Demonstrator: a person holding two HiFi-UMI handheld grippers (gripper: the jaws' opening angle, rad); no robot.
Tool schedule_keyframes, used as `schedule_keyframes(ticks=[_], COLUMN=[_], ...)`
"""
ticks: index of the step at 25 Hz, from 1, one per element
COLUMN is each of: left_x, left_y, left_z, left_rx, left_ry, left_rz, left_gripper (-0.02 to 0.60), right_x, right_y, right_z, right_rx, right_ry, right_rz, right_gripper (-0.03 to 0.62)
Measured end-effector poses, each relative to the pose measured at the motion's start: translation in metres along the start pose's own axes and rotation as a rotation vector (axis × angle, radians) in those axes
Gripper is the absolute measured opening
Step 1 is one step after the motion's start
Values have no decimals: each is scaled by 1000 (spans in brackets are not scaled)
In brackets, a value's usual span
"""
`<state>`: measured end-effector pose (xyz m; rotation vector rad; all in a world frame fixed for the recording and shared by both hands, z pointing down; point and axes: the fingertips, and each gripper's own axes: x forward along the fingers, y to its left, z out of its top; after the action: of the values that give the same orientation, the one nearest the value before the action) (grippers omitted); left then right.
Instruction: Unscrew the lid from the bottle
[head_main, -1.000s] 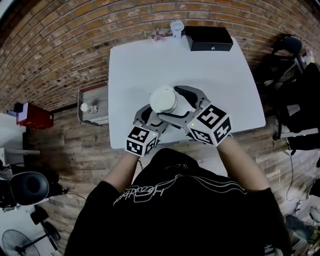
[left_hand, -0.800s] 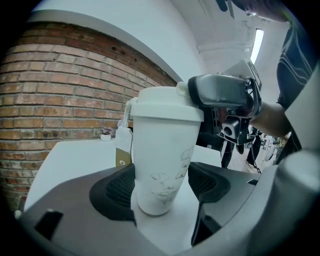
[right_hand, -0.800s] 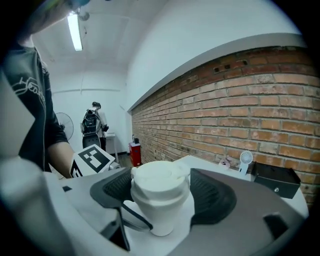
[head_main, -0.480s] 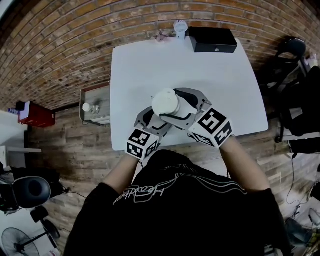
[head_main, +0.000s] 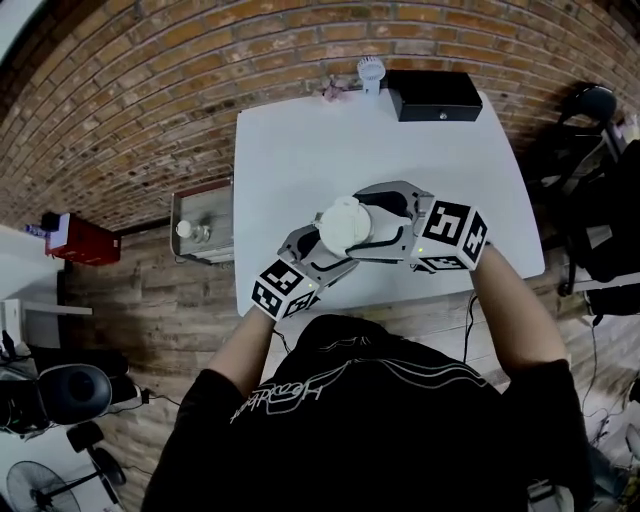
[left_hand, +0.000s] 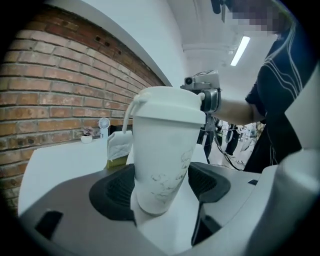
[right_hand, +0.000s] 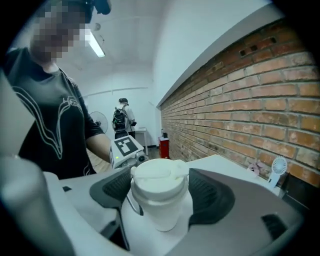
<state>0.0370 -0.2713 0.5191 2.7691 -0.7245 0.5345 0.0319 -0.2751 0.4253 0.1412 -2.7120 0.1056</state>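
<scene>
One white bottle (left_hand: 162, 150) with one white lid (right_hand: 159, 175) still on; the wall is opaque, so contents can't be told. Faint grey marks on the bottle wall, unreadable. Two claws. The left claw (left_hand: 161, 186) is clamped on the bottle's lower body. The right claw (right_hand: 160, 190) stands wide, pads pressed on both sides of the lid. The bottle is held over the near half of one white table (head_main: 300, 150). At the far edge: one black box (head_main: 434, 95), with one small white fan (head_main: 371, 70) just left of it.

bg: brick wall (head_main: 150, 90) | wood-plank flr (head_main: 170, 300) | white tbl (head_main: 300, 160) | red cab. (head_main: 75, 243) by wall | ceiling strip light (left_hand: 241, 50) on
</scene>
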Motion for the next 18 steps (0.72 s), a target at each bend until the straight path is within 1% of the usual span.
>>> schedule_keyframes(ticks=[3, 7, 10, 13, 17, 18], left_x=[2, 3, 4, 3, 3, 4], left_y=[0, 0, 0, 2, 2, 1], left_z=[0, 1, 1, 3, 3, 3], left_rx=[28, 82, 89, 86, 81, 79], left_ry=[17, 38, 32, 10, 7, 9], left_rz=[-60, -144, -194, -213, -202, -195], left_gripper=[354, 354, 354, 354, 354, 354], right_x=[-1, -3, -3, -2, -1, -1], right_y=[0, 1, -1, -3, -2, 0], right_z=[-2, -2, -2, 1, 3, 3], right_rx=[-38, -120, -133, -128, -82, -74], right_ry=[22, 61, 79, 58, 9, 1], right_rz=[89, 210, 268, 280, 246, 230], right_gripper=[354, 354, 354, 356, 354, 367])
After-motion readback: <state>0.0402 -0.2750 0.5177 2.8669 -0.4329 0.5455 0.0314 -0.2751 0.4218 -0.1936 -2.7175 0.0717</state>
